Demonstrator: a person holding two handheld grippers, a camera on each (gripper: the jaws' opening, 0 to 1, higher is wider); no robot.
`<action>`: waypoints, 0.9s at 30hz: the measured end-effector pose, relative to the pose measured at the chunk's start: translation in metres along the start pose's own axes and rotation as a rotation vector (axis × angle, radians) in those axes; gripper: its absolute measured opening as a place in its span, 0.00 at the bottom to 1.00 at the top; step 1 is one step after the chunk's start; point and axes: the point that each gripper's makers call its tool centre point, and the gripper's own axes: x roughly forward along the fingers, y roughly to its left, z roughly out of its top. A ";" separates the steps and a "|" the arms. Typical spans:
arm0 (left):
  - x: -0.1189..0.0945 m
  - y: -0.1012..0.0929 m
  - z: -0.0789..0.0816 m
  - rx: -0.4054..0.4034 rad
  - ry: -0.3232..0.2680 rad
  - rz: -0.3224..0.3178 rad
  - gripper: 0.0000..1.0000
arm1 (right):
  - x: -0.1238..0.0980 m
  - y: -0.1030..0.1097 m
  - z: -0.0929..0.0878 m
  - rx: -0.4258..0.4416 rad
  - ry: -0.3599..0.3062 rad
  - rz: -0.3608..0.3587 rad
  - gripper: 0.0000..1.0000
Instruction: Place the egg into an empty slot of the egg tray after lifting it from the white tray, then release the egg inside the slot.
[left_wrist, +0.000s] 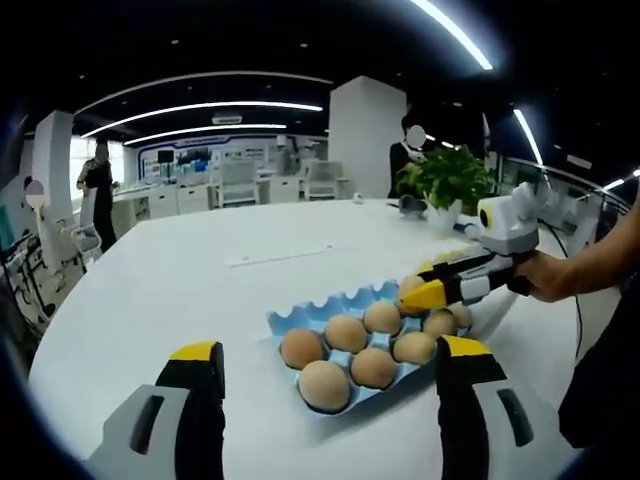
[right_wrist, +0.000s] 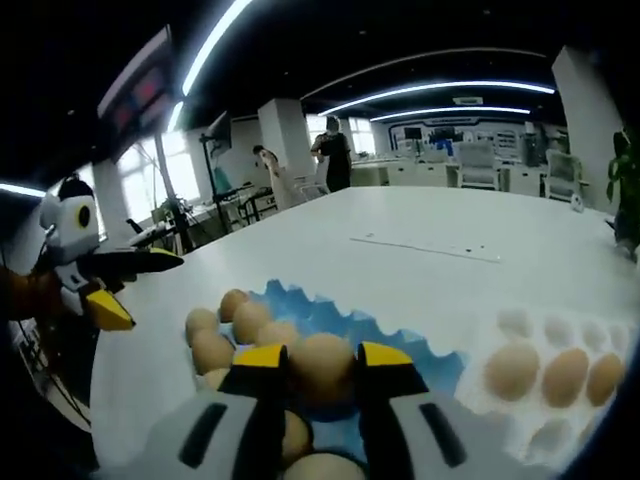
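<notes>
Egg (right_wrist: 322, 366) between right gripper's (right_wrist: 322, 358) fingers (right_wrist: 262, 358), above blue egg tray (right_wrist: 420, 352)

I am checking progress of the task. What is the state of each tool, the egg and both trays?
Right tool: shut on egg.
Egg: gripped, over the blue tray.
Left tool: open, empty.
Blue egg tray: partly filled.
White tray: holding three eggs.
</notes>
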 end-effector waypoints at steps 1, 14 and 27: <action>0.000 0.000 0.000 -0.001 -0.001 -0.001 0.89 | 0.000 0.000 0.000 0.000 0.002 0.000 0.27; 0.000 -0.003 0.002 0.003 -0.003 -0.009 0.87 | 0.000 -0.001 -0.008 -0.003 0.038 0.006 0.27; -0.001 -0.006 0.004 0.009 -0.008 -0.013 0.86 | 0.000 -0.001 -0.010 -0.023 0.044 0.002 0.27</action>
